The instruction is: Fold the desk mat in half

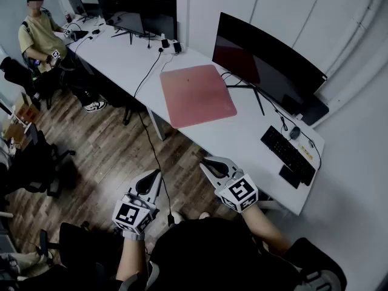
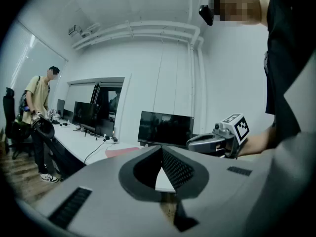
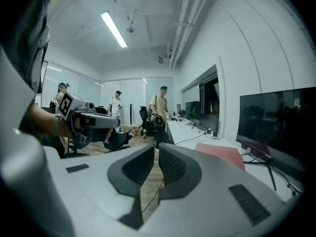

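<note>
A pink desk mat [image 1: 197, 94] lies flat and unfolded on the long white desk [image 1: 242, 138], in front of a dark monitor. Both grippers hang over the wooden floor short of the desk's near edge, well apart from the mat. My left gripper [image 1: 156, 174] has its jaws together and holds nothing. My right gripper [image 1: 207, 163] is also shut and empty. The left gripper view shows its tips [image 2: 161, 148] meeting, with the mat [image 2: 121, 151] far ahead. In the right gripper view the jaws [image 3: 156, 147] stand almost touching, and the mat [image 3: 219, 153] lies to the right.
A wide monitor [image 1: 267, 62] stands behind the mat, with a keyboard [image 1: 290, 153] and mouse [image 1: 294, 132] to its right. A black cable [image 1: 148, 71] runs off the desk to the floor. A seated person [image 1: 41, 35] is at the far left, by office chairs [image 1: 36, 162].
</note>
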Demonstrator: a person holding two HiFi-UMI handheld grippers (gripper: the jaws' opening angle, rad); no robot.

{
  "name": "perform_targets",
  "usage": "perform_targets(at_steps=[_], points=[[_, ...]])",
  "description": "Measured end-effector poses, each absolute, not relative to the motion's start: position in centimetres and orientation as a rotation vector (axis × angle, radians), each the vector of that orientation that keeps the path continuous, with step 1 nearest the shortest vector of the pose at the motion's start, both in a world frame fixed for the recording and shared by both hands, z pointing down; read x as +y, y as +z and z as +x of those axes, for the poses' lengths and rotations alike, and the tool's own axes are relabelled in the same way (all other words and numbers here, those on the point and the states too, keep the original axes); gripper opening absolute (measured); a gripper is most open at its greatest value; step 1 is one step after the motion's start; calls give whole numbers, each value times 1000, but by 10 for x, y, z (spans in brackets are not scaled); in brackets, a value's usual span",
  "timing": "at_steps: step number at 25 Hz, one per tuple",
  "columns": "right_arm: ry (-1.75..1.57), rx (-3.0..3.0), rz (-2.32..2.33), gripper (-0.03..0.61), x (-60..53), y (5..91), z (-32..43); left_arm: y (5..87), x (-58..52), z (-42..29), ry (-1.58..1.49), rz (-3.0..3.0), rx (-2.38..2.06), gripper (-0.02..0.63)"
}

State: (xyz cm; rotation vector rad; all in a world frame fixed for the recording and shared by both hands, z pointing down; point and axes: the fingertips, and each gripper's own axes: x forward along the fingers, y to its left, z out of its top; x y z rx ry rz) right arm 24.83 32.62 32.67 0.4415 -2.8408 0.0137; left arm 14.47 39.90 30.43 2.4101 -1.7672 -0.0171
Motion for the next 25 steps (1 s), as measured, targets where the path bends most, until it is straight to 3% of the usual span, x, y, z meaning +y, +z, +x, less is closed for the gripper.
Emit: perform_targets(at_steps=[25], points=[[67,-2728,494,41,320,370,158,347,405,25,-63,2359,-1762,8]])
